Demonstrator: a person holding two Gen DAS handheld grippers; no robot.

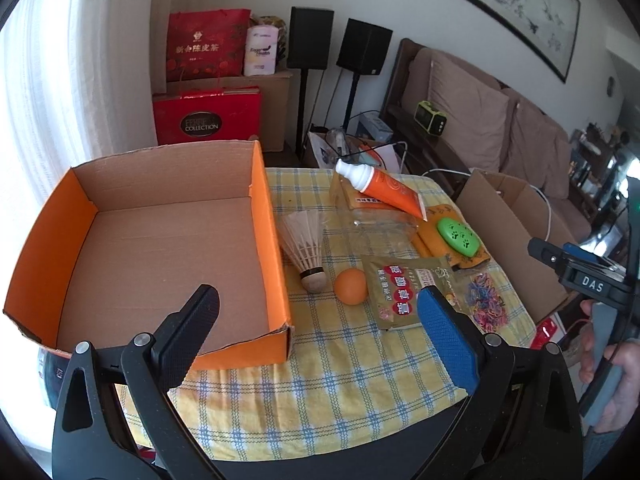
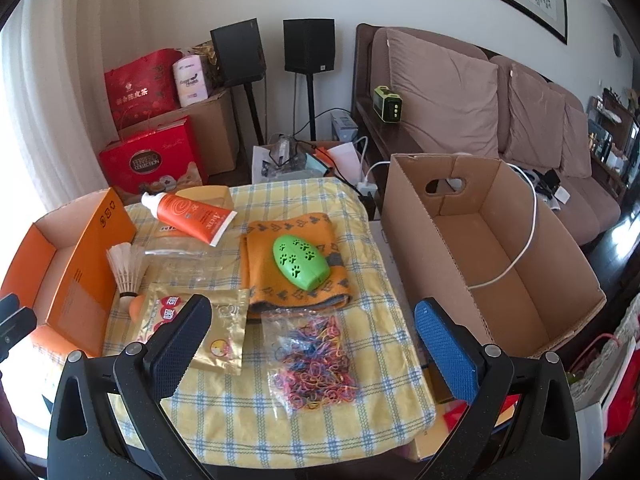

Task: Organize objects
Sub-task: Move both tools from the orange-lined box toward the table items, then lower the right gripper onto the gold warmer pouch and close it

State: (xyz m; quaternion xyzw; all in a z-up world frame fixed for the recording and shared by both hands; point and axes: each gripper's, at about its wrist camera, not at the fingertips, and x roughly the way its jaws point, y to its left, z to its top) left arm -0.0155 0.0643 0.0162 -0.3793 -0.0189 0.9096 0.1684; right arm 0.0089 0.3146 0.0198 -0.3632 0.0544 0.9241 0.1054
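On the yellow checked tablecloth [image 1: 352,368] lie a shuttlecock [image 1: 305,246], an orange ball [image 1: 351,286], a gold sachet [image 1: 404,290], an orange tube [image 1: 384,188], a green oval case [image 1: 457,237] on an orange cloth [image 2: 294,264], a clear plastic wrapper [image 1: 380,226], and a bag of coloured rubber bands [image 2: 314,360]. My left gripper [image 1: 320,312] is open and empty, held above the table's front by the orange box [image 1: 160,248]. My right gripper [image 2: 312,328] is open and empty over the rubber bands.
The orange box on the left is empty. A brown cardboard box [image 2: 500,256] stands right of the table with a white cable [image 2: 520,236] across it. Red gift bags [image 2: 148,160], speakers [image 2: 308,46] and a sofa [image 2: 500,120] stand behind.
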